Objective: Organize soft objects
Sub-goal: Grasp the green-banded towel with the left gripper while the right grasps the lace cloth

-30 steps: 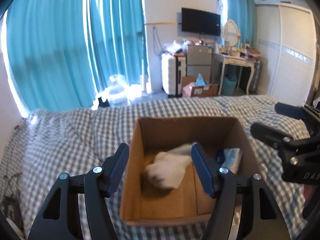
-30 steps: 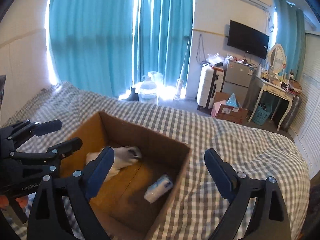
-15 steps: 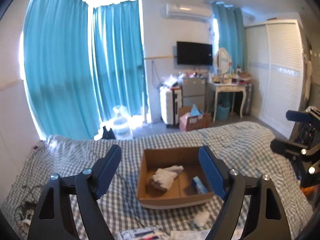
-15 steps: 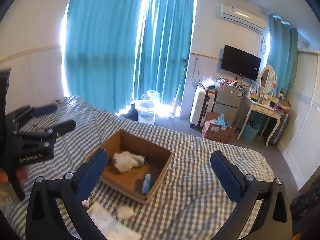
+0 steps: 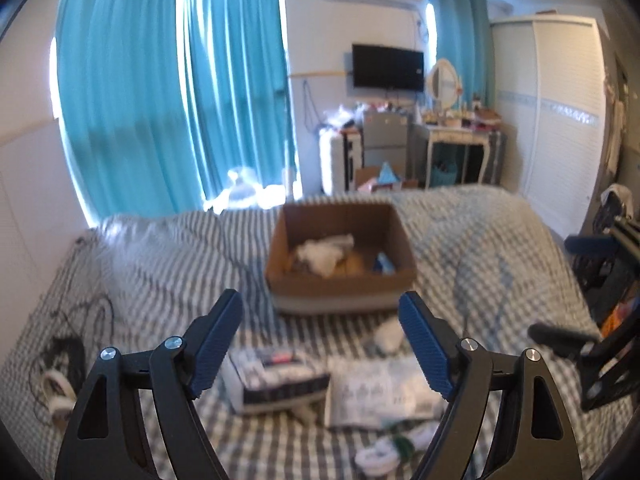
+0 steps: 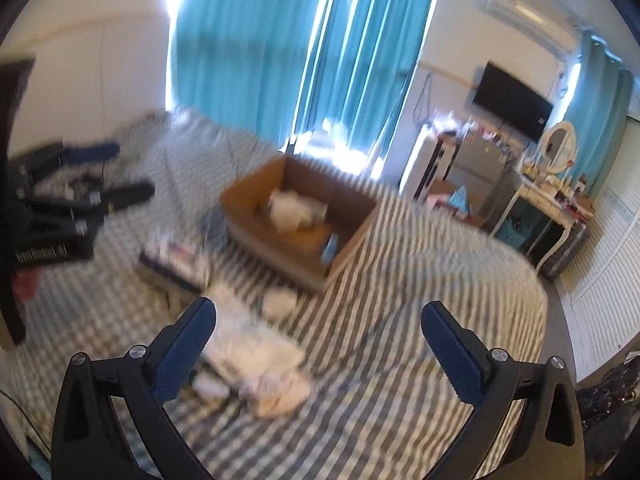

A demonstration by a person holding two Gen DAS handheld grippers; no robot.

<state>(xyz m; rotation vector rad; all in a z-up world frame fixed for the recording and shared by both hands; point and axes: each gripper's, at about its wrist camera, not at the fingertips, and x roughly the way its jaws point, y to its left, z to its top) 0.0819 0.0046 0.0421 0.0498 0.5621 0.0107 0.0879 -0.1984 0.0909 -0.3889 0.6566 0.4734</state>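
Observation:
A cardboard box [image 5: 340, 280] [image 6: 256, 216] stands on the checked bed. Inside lie a white fluffy soft thing [image 5: 322, 254] [image 6: 290, 210] and a small blue-white pack [image 5: 382, 262] [image 6: 330, 246]. In front of the box lie a small white soft item [image 5: 390, 330] [image 6: 280, 302], a dark-edged packet [image 5: 276, 376] [image 6: 172, 260], a pale flat packet [image 5: 376, 394] [image 6: 248, 344] and white socks [image 5: 390, 448]. My left gripper [image 5: 320, 342] is open and empty, above the packets. My right gripper [image 6: 318, 350] is open and empty, further back; it also shows at the left wrist view's right edge [image 5: 576, 280]. Both views are blurred.
The checked bedspread [image 5: 480, 240] fills the area. Black cables and a white item [image 5: 60, 372] lie at the bed's left. Teal curtains [image 5: 160, 92], a suitcase [image 5: 340, 162], a dressing table [image 5: 456, 148] and a wardrobe [image 5: 560, 120] stand beyond the bed.
Both grippers have pulled back and up from the box, which now looks smaller and farther. The white fluffy thing stays in the box. Loose items in front of the box came into view.

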